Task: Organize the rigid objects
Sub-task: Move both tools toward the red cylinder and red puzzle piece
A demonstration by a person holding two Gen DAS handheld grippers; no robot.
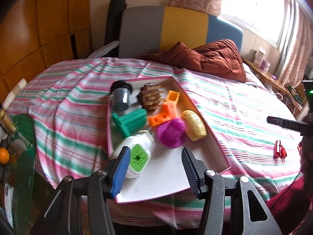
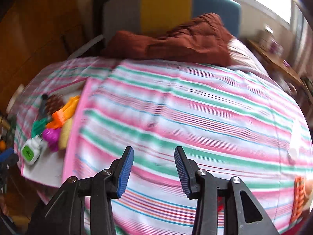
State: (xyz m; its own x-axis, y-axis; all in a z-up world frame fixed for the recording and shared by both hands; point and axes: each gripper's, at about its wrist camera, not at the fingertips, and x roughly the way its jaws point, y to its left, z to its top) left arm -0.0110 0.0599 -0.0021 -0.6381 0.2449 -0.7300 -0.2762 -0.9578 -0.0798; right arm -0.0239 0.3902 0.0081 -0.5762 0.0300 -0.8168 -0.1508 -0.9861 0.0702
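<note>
I saw pink-walled tray (image 1: 203,121) on striped bed (image 1: 234,105), already crowded with toys. Red piece (image 1: 280,151) lay loose on bedspread, well right of tray. Left tool (image 1: 155,168) hung over tray's near end, prongs apart, nothing between. Right tool (image 2: 154,170) apart, empty, over bare bedspread; it looked nearer red piece.

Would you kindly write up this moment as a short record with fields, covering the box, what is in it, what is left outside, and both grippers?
surface: striped bedsheet
container: shallow pink-rimmed box
in box: purple cone, yellow oval piece, orange block piece, green part, grey jar, white-and-green dispenser
outside box: red piece on the sheet
left gripper: open, empty, over the box
right gripper: open, empty, over bare sheet
</note>
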